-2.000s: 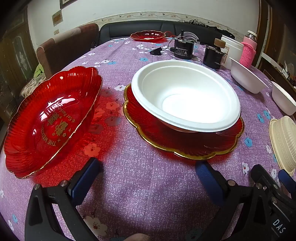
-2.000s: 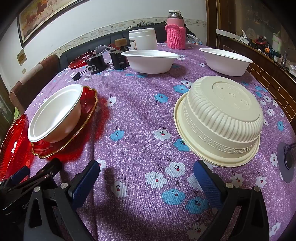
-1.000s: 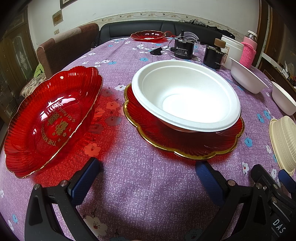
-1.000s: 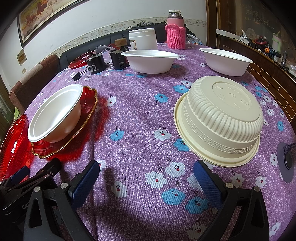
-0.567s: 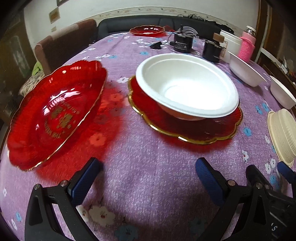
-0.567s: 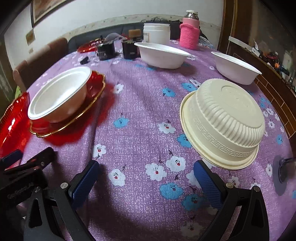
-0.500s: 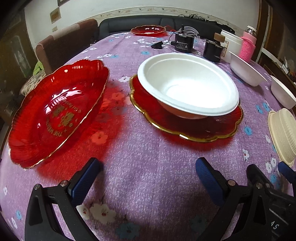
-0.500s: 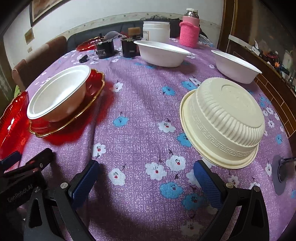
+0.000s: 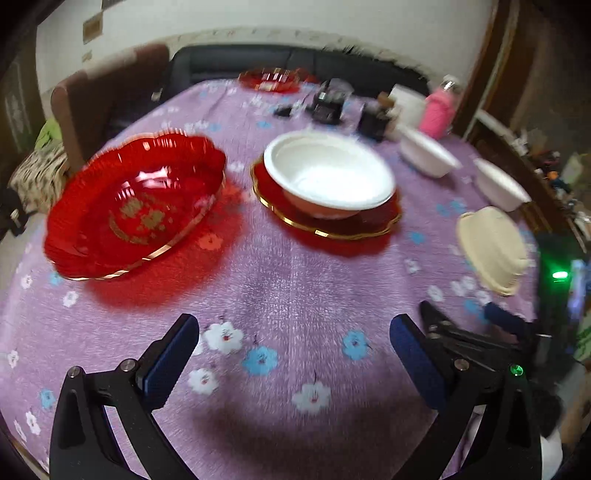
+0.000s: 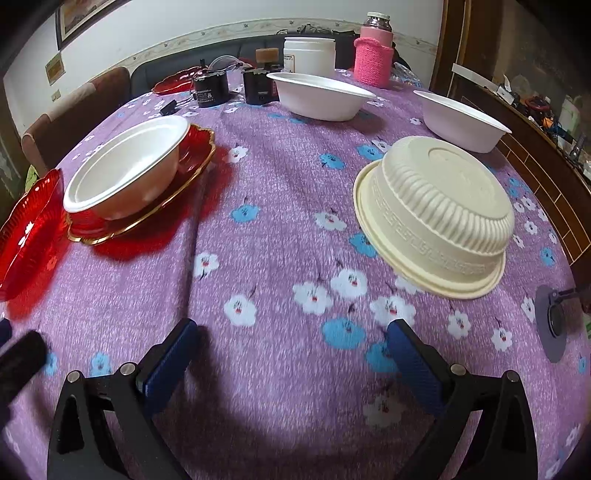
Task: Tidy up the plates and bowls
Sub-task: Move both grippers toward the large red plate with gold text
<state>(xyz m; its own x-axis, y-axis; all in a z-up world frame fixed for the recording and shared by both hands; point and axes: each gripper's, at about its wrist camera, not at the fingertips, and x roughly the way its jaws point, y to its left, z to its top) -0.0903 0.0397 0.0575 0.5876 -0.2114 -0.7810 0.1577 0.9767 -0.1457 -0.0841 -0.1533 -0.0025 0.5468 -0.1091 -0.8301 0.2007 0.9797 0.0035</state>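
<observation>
Left gripper [image 9: 293, 345] is hovering, jaws wide and empty. Near the table's left edge, a scalloped red glass plate [image 9: 135, 205] is lying bare; a white foam bowl [image 9: 328, 179] is sitting on a second red plate [image 9: 373, 225], apparently paired. Right gripper [image 10: 291, 349] is hovering wide and empty beside the upturned cream ribbed bowl [image 10: 436, 210], likely awaiting flipping.

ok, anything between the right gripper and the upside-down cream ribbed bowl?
No. In the right wrist view only bare purple floral tablecloth lies between the open right gripper and the upside-down cream ribbed bowl.

Pale wall [image 10: 166, 33] with a patterned border; dark sofa [image 9: 236, 64] behind; brown chair [image 9: 107, 96] (left side).
</observation>
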